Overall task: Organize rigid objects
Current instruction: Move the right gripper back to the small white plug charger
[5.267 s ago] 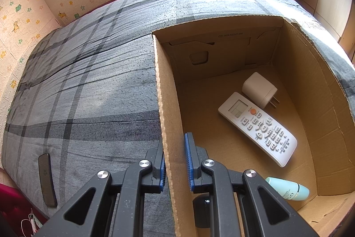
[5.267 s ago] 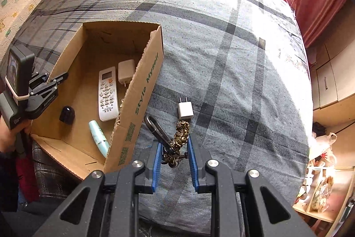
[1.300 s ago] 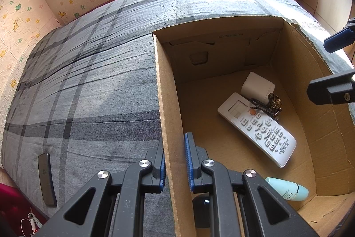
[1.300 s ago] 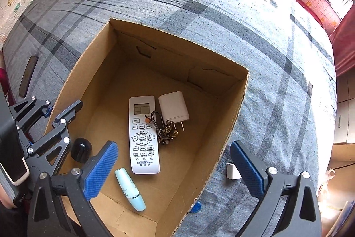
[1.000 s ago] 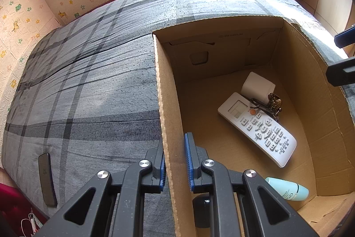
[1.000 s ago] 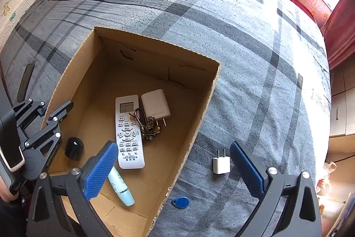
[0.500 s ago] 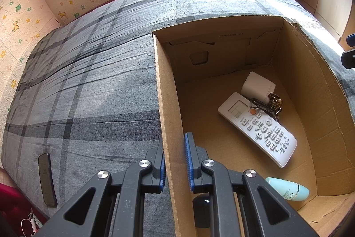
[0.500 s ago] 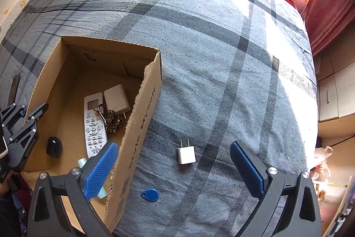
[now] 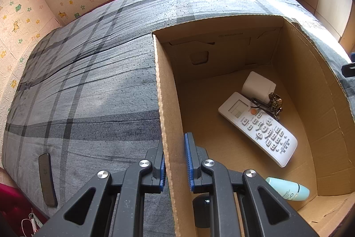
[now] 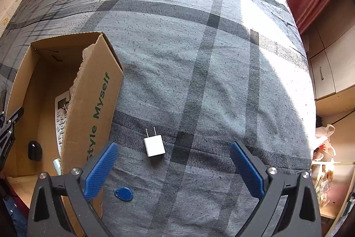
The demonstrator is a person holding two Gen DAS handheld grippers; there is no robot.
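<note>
One grey plaid bedspread (image 10: pixel 221 72) carries everything. On it stands the open cardboard box (image 10: pixel 93 108), its outer wall printed "Style Myself" in green. Inside lie a white remote (image 9: pixel 257 128), long axis slanting toward the box's near right corner, a white adapter (image 9: pixel 258 87), a brass keychain (image 9: pixel 274 101), a mint tube (image 9: pixel 288 189) and a black cap (image 9: pixel 200 206). Outside, just beside the box, a small white charger (image 10: pixel 154 146) lies with its prongs pointing away from the camera; a blue key fob (image 10: pixel 123 193) lies nearer. The left gripper (image 9: pixel 175 166) angles down, clamped on the box's wall. The right gripper (image 10: pixel 173 170) points steeply down, jaws spread wide and empty above the charger.
</note>
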